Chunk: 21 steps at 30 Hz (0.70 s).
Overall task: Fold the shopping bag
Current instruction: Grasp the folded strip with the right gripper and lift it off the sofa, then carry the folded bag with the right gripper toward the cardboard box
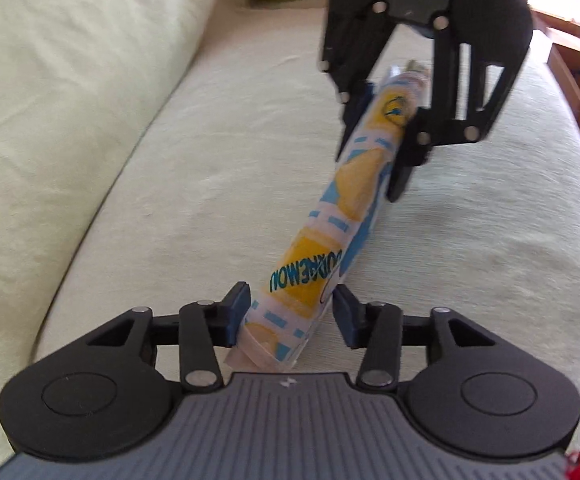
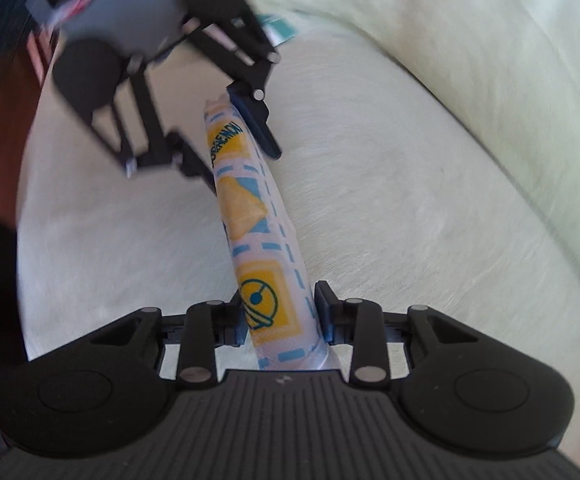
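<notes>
Bag (image 1: 332, 216) is a narrow roll over the sofa (image 1: 170, 184) — near end inside the spread left gripper (image 1: 290, 312), far end pinched by the right gripper (image 2: 280, 316).

Rolled shopping bag (image 2: 258, 216) between both hand-held grippers, above pale cushion (image 2: 410, 184).

We see the shopping bag (image 1: 332, 216) folded lengthwise into a long narrow strip, white with yellow squares, blue dashed lines and dark cartoon lettering. It stretches straight between the two grippers, one end in each, above a pale sofa seat (image 1: 194, 168).
</notes>
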Each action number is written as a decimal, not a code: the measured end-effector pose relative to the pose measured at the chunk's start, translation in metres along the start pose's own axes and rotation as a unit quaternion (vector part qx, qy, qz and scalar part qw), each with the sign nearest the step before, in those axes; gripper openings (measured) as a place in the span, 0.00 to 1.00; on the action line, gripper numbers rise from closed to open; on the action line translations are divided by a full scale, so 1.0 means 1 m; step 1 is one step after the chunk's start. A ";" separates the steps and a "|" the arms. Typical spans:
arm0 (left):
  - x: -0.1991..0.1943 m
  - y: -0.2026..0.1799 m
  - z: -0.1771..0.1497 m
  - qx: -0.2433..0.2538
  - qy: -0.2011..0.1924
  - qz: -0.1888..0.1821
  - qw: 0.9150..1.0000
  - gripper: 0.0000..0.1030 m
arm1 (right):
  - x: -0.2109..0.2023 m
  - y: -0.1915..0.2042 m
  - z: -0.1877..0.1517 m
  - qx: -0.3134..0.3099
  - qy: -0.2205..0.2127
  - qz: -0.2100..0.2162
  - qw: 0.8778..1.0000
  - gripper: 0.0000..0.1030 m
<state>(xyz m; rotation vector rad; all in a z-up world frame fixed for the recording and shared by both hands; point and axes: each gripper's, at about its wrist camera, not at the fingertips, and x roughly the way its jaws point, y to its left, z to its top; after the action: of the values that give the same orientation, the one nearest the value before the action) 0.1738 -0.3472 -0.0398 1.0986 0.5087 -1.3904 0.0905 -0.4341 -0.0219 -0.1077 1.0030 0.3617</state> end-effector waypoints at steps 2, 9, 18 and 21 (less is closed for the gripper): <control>-0.003 -0.007 0.005 -0.010 0.007 0.012 1.000 0.59 | -0.002 -0.004 -0.002 0.046 -0.002 0.011 0.999 0.30; -0.018 -0.042 0.007 0.026 0.042 0.004 0.999 0.63 | -0.017 0.007 -0.043 0.172 -0.013 0.069 0.983 0.28; -0.037 -0.051 0.000 -0.218 -0.012 -0.077 0.973 0.37 | -0.036 0.019 -0.172 0.459 -0.130 0.128 0.869 0.26; -0.030 -0.074 -0.001 -0.301 -0.032 -0.125 0.945 0.38 | -0.031 0.037 -0.218 0.550 -0.197 0.154 0.797 0.26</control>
<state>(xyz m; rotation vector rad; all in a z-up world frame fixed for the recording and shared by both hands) 0.0993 -0.3181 -0.0381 0.5003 0.9760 -1.3476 -0.1127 -0.4623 -0.1107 1.1650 0.6788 0.0359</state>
